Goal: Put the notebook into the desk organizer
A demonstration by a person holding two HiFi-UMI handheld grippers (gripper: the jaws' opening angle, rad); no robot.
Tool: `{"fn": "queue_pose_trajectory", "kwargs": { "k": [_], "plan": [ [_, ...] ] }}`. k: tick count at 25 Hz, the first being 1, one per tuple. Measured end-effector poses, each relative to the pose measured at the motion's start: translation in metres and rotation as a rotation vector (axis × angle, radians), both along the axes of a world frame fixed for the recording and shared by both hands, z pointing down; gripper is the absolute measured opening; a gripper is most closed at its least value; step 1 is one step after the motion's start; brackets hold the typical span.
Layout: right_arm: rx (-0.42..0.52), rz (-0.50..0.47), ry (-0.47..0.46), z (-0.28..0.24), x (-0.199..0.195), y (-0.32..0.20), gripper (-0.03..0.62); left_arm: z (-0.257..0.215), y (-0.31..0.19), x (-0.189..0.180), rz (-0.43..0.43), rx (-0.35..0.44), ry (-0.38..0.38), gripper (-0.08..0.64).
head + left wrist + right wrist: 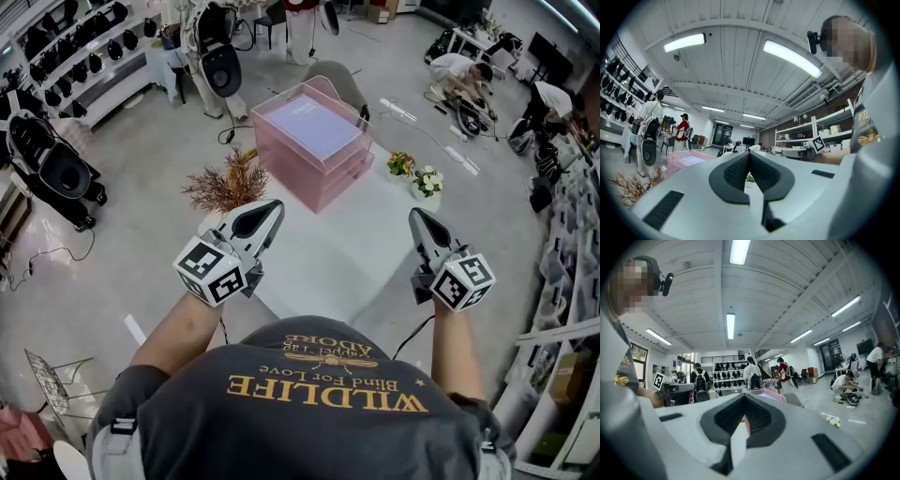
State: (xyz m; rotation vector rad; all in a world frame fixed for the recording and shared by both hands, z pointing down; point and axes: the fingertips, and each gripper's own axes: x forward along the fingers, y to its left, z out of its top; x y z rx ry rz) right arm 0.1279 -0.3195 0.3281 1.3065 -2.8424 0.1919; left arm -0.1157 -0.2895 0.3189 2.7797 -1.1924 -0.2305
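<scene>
On the white surface (328, 258), the notebook (312, 125) lies in the top tray of the pink organizer (323, 178) at the far end. Nearer the person, the left tool (270, 212) and right tool (419, 221) hover well apart, both closed and empty.

light: bright, even, from ceiling strip lamps (730, 325) | shadows: faint | edges: fisheye-warped, black corners

"WILDLIFE", "Blind For Love" on shirt (323, 398)
</scene>
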Motion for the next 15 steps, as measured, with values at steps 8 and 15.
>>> {"fn": "queue_pose_trajectory", "kwargs": {
  "k": [8,15],
  "plan": [
    [0.007,0.020,0.034,0.0008,-0.0006,-0.0061,-0.001,-0.0011,-0.0041,-0.0024,-0.003,0.004,-0.002,-0.002],
    [0.013,0.019,0.053,-0.0003,-0.0007,-0.0076,-0.002,-0.0018,-0.0069,-0.0047,-0.012,0.004,0.006,-0.002]
  ]
}}
